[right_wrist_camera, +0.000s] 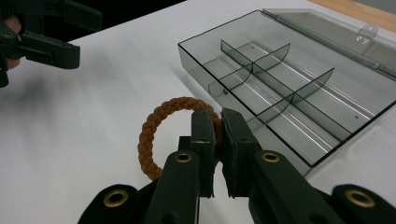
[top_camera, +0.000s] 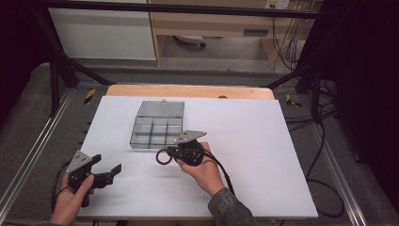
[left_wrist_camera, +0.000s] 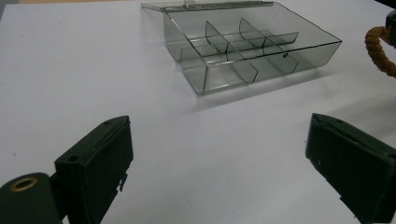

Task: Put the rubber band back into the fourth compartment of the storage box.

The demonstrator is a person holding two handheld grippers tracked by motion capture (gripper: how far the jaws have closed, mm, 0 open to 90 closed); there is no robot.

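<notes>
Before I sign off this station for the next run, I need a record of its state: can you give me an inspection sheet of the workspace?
Surface: white table top, bare apart from the job's things; wooden edge at the far side.
Job's things: brown braided ring; clear compartment box, lid open, compartments look empty.
Clutter: nothing seen.
Grippers: right gripper shut on the ring, close to the box's near side; left gripper open, nothing between its jaws, near the table's left front.
Cables: one black cable trails from the right gripper; more lie on the floor at right.
Surroundings: black frame, grey floor, white cabinet behind.
</notes>
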